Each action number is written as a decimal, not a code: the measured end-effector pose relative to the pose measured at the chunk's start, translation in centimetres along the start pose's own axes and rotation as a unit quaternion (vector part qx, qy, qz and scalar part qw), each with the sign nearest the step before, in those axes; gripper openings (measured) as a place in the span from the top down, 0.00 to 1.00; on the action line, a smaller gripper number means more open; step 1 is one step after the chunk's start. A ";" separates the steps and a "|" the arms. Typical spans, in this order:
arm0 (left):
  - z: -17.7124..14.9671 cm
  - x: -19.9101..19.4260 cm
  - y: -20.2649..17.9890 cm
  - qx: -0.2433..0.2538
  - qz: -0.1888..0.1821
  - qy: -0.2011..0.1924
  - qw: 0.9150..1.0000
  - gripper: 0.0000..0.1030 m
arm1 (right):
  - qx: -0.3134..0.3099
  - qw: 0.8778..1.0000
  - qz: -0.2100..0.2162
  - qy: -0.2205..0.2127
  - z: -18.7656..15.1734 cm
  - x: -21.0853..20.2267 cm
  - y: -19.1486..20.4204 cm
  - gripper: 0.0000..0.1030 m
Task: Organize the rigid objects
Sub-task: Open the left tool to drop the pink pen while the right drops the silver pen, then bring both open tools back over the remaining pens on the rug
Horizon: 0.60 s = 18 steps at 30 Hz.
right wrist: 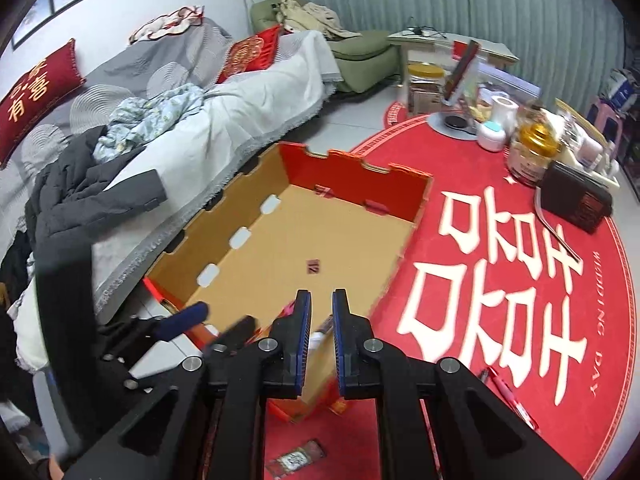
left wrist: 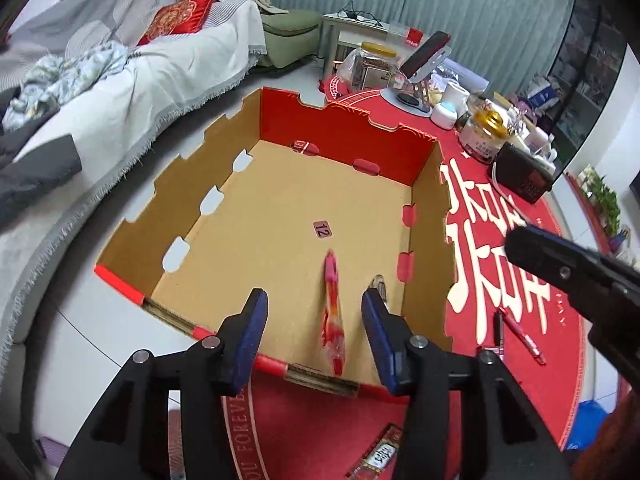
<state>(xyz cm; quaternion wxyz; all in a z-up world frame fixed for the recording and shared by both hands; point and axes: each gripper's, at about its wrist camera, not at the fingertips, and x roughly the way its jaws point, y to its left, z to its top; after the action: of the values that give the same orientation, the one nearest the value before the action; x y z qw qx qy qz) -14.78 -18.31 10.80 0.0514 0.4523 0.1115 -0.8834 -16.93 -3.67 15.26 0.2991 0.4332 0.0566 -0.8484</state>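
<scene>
An open cardboard box with red walls stands on a round red table mat. My left gripper is open over the box's near edge; a pink and red pen, blurred, is loose between its fingers above the box floor. A clear pen lies in the box by the right finger. My right gripper hangs over the box near corner, jaws narrowly apart, nothing visibly between them. A red pen and a dark pen lie on the mat right of the box; the red one also shows in the right wrist view.
Jars, a phone on a stand, a black radio and small containers crowd the mat's far right. A small card lies on the mat near me. A sofa with blankets and cushions runs along the left.
</scene>
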 end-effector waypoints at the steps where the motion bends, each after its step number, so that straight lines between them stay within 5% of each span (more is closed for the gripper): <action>1: -0.3 -0.4 0.0 -0.002 -0.006 -0.006 1.000 0.49 | 0.007 1.000 -0.003 0.000 -0.4 -0.3 -0.5 0.89; 8: -4.5 -3.1 -3.1 0.027 -0.051 -0.013 0.998 0.49 | 0.048 0.998 -0.036 0.016 -6.3 -3.0 -5.4 0.88; 9: -5.3 -3.4 -3.8 0.036 -0.057 -0.011 0.998 0.49 | 0.056 0.997 -0.042 0.022 -7.6 -3.5 -6.3 0.76; 10: -6.6 -3.8 -4.9 0.053 -0.066 -0.008 0.996 0.49 | 0.063 0.997 -0.044 0.023 -8.6 -4.1 -6.9 0.40; 11: -7.6 -4.1 -5.8 0.067 -0.069 -0.006 0.995 0.49 | 0.070 0.996 -0.053 0.018 -10.1 -5.0 -7.7 0.22; 12: -8.9 -4.3 -6.9 0.083 -0.071 -0.002 0.994 0.49 | 0.071 0.995 -0.062 0.009 -11.5 -6.0 -8.3 0.15; 14: -11.4 -4.2 -8.5 0.101 -0.081 0.013 0.992 0.49 | 0.067 0.994 -0.081 0.011 -13.9 -7.2 -9.1 0.25; 15: -12.4 -4.0 -9.0 0.101 -0.085 0.022 0.991 0.49 | 0.065 0.994 -0.087 0.018 -14.9 -7.6 -9.5 0.43; 16: -13.5 -3.8 -9.4 0.102 -0.088 0.031 0.990 0.49 | 0.068 0.993 -0.094 0.030 -16.2 -7.9 -10.1 0.50; 18: -15.7 -2.9 -10.3 0.111 -0.084 0.053 0.989 0.49 | 0.080 0.991 -0.102 0.042 -18.6 -8.4 -11.3 0.50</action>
<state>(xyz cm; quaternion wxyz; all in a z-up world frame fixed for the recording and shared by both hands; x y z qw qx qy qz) -2.70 -4.56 5.87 -0.0793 0.4901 0.0528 -0.8665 -6.41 16.06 8.37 0.1725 0.4827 0.0446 -0.8575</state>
